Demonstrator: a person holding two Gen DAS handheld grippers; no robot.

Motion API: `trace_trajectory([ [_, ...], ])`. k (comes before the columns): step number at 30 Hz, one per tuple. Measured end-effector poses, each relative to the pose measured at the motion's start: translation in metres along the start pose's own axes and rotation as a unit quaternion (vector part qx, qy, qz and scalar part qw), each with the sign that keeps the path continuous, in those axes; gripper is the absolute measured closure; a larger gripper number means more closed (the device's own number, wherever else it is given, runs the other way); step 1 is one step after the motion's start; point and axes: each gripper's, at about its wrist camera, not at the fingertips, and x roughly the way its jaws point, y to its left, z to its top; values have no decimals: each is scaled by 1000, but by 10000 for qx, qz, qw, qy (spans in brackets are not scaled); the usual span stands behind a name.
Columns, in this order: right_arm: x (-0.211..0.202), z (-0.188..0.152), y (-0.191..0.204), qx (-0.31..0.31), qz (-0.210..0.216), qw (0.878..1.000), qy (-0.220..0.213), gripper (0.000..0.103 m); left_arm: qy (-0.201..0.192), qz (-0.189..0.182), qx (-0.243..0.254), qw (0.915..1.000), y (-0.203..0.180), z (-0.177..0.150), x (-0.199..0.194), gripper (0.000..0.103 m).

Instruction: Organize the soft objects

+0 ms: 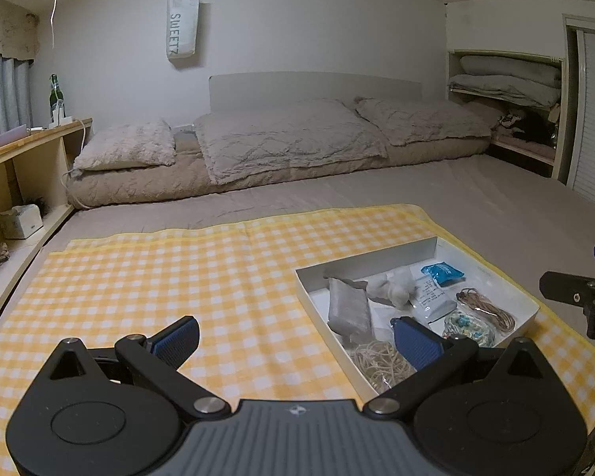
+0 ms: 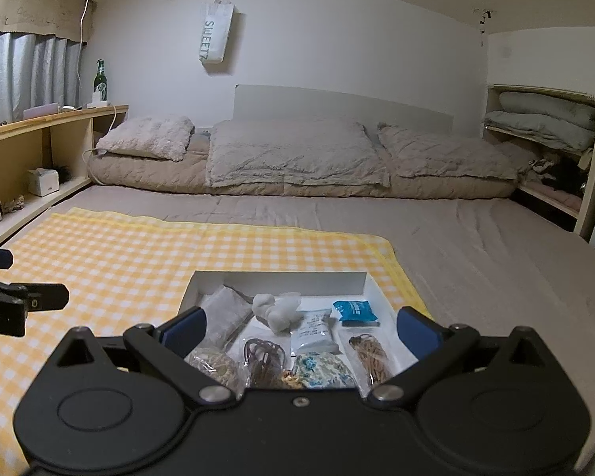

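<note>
A white shallow box (image 1: 529, 301) (image 2: 371, 279) lies on a yellow checked cloth (image 1: 178, 269) (image 2: 119, 261) on the bed. It holds several soft items: a grey pouch (image 1: 347, 307) (image 2: 224, 311), a white lump (image 1: 392, 291) (image 2: 275, 309), a blue packet (image 1: 442, 271) (image 2: 355, 311), a white sachet (image 2: 311, 331), cords in bags (image 1: 380, 365) (image 2: 371, 357) and a flowered bundle (image 1: 470, 327) (image 2: 323, 369). My left gripper (image 1: 297, 337) is open and empty, over the cloth at the box's left edge. My right gripper (image 2: 301, 333) is open and empty, above the box's near side.
Pillows and a folded quilt (image 1: 281, 139) (image 2: 293, 154) lie at the head of the bed. A wooden shelf (image 1: 23, 166) (image 2: 39, 139) with a green bottle (image 1: 55, 97) runs along the left. An alcove with bedding (image 1: 507, 79) (image 2: 543, 119) is at the right.
</note>
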Motion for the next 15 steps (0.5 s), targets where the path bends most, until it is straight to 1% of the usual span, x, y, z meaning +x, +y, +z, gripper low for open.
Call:
trace_trajectory([
  [15, 0, -3, -1, 51, 23, 10000, 49, 0, 57, -100, -82, 9999, 3, -1, 2, 0],
])
